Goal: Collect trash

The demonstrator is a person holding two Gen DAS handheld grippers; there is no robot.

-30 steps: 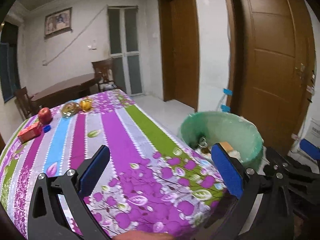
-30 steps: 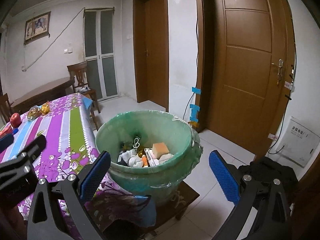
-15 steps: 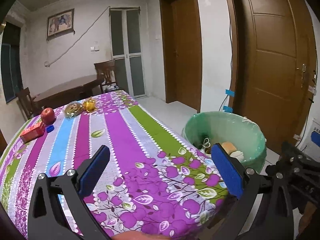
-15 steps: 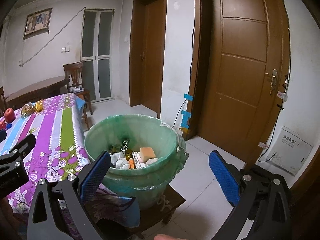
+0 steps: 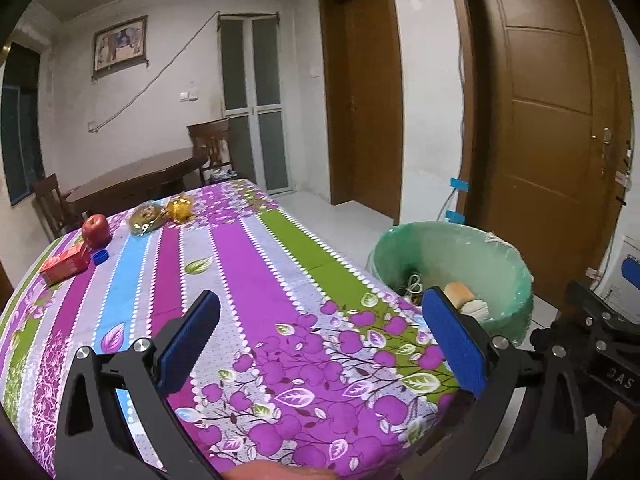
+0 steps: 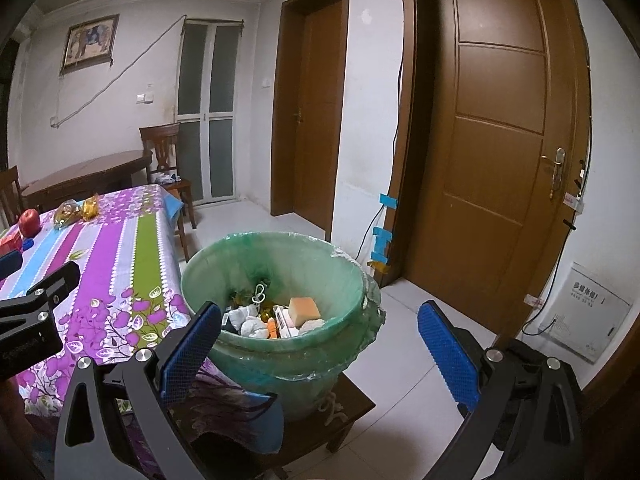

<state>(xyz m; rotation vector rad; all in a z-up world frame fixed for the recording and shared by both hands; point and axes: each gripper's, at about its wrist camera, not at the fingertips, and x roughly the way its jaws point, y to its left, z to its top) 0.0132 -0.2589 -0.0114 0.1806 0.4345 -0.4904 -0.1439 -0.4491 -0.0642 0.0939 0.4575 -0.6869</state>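
Observation:
A green-lined trash bin point(image 6: 280, 344) stands on a low wooden stool beside the table, holding several scraps: an orange sponge point(image 6: 305, 309), white wads, wrappers. The same bin point(image 5: 500, 264) shows at the right of the left wrist view. My left gripper point(image 5: 320, 328) hovers open over the table's near end with nothing between its blue pads. My right gripper point(image 6: 320, 340) is open and empty, above and just short of the bin. At the table's far left lie a red box point(image 5: 66, 264), a blue bottle cap point(image 5: 100, 257), a red apple point(image 5: 96, 230) and two crinkled wrappers point(image 5: 160, 214).
The table wears a purple, green and blue striped floral cloth point(image 5: 240, 272). Brown doors point(image 6: 500, 152) line the right wall, with white tiled floor point(image 6: 408, 344) around the bin. A dark wooden table point(image 5: 136, 178) and chairs stand behind. The right gripper's frame point(image 5: 592, 344) shows right of the bin.
Both grippers have drawn back and lifted slightly; the bin sits a little farther off in each view. The jaws stay open and empty throughout.

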